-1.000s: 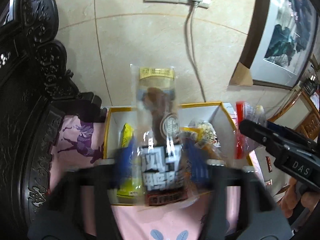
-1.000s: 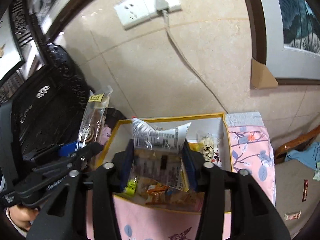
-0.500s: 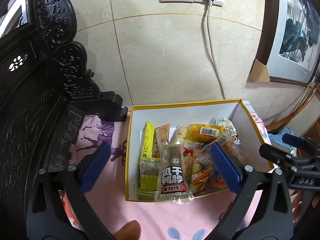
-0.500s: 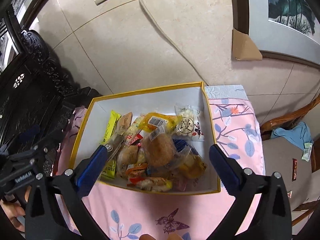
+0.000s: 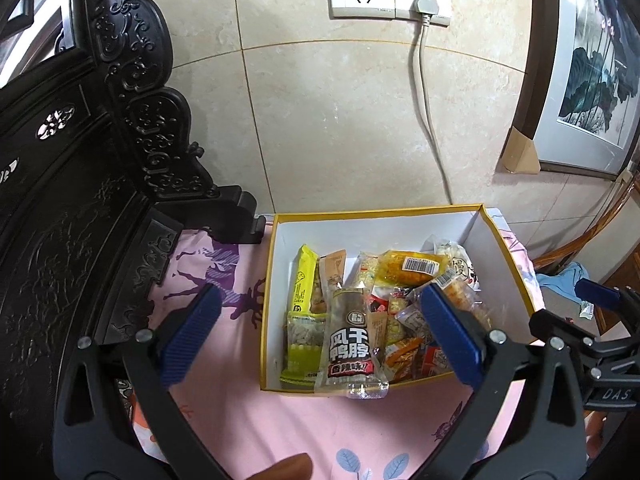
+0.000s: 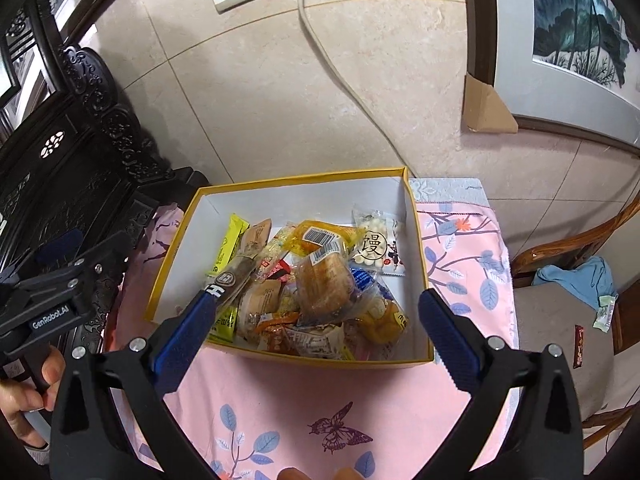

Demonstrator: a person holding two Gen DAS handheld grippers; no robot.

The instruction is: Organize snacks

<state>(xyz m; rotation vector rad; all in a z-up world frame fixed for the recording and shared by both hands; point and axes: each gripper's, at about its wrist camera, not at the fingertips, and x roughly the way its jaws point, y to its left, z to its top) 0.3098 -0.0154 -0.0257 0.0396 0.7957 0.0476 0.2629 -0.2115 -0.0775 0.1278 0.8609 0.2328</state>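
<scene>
A: What are my grippers doing?

B: The left gripper [image 5: 320,326] and right gripper [image 6: 316,320] are both spread wide and empty.

A: Nearest snack?

B: The duck packet [image 5: 349,350] at twelve o'clock of your left, lengthwise six-to-twelve, overhanging the near rim of the yellow-edged box [image 5: 376,211].

box [image 6: 280,184] sits at the far edge of the pink cloth [image 6: 360,408], open on top, so way in is from above. far half of box floor is bare; snack pile [image 6: 312,280] fills near half, w/ duck pack [image 5: 350,344] hanging over near rim. carved dark cabinet [image 5: 132,128] crowds the cloth's left edge. tiled wall [image 5: 340,120] just behind far edge. near part of cloth is free.
</scene>
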